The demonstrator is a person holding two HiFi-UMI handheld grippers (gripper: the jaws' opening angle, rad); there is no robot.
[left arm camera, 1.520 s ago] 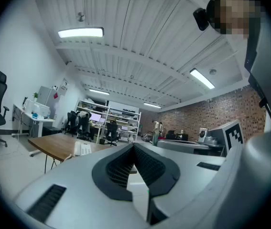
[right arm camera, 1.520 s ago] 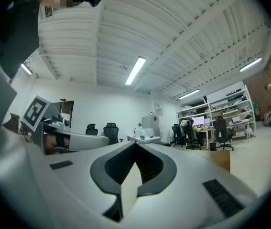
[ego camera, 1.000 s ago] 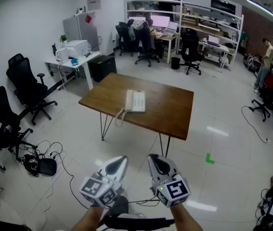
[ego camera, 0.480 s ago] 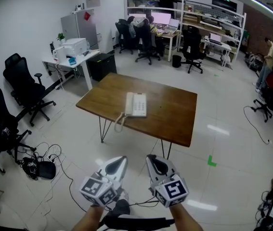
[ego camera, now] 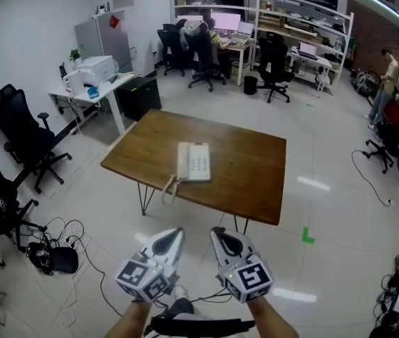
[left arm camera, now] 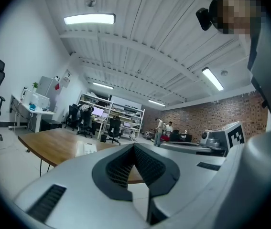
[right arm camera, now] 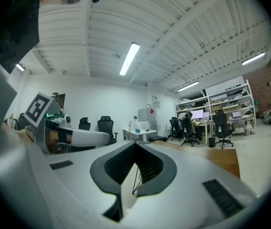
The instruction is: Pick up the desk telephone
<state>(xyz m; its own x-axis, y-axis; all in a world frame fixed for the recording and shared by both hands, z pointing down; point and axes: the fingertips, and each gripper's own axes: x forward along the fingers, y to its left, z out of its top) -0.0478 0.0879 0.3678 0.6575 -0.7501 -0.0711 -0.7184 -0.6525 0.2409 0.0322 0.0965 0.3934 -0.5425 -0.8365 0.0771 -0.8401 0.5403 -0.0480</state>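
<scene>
The desk telephone (ego camera: 194,162), pale and flat with its handset on the left side, lies on the brown wooden table (ego camera: 252,164) towards the near left edge, and its coiled cord (ego camera: 168,186) hangs over that near edge. Nothing else lies on the tabletop. The left gripper (ego camera: 176,232) and the right gripper (ego camera: 217,232) are held side by side low in the head view, well short of the table, both with jaws fully together and nothing between them (each gripper view shows the dark pads meeting at a point). As for containers, a dark bin (ego camera: 250,84) stands on the floor by the far desks, its contents too small to tell, and the white shelving (ego camera: 305,20) along the back wall carries lit screens and boxes. A white side desk (ego camera: 104,84) at the left bears a printer (ego camera: 92,69). Bare pale floor lies between the grippers and the table's near edge and is wide open on the right side, marked only by a green tape corner (ego camera: 307,236). The left side is tighter: black office chairs (ego camera: 23,129) and loose cables (ego camera: 72,238) lie there.
</scene>
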